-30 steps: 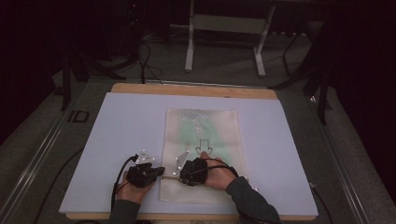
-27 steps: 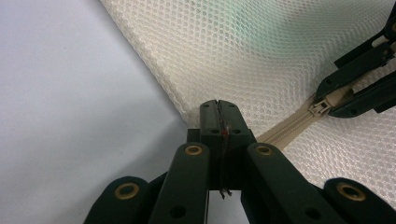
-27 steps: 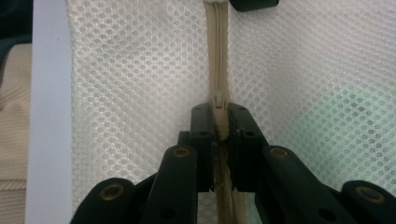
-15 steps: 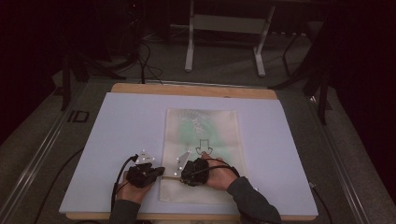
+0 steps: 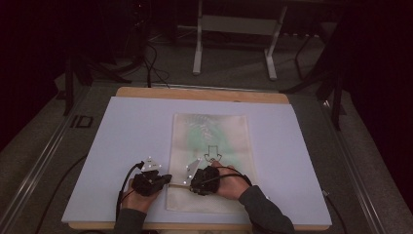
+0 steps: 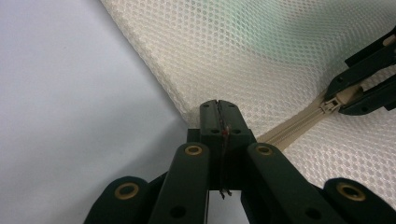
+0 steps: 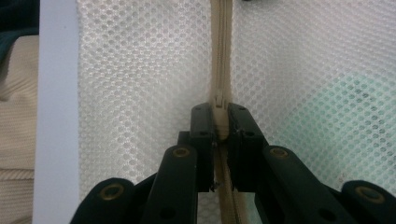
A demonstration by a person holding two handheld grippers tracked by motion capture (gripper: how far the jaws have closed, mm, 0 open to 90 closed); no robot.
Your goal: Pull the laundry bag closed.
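Note:
A white mesh bag (image 5: 210, 146) lies flat on the pale board (image 5: 126, 131), with something green showing through its mesh (image 7: 364, 93). A beige zipper (image 6: 289, 126) runs across its near end. My left gripper (image 5: 168, 179) is at the bag's left edge, where the zipper ends. Its jaws (image 6: 218, 109) are shut on the mesh bag's edge there. My right gripper (image 5: 191, 181) points left along the zipper and is shut on the zipper pull (image 7: 219, 100). From the left gripper view, the right gripper (image 6: 359, 88) holds the pull (image 6: 334, 100) a short way along the zipper.
The board rests on a wooden table (image 5: 199, 93); its near edge (image 7: 56, 93) is close behind the right gripper. A black arrow mark (image 5: 213, 155) shows on the bag. Metal stand legs (image 5: 234, 44) and cables (image 5: 146, 63) occupy the floor beyond the table.

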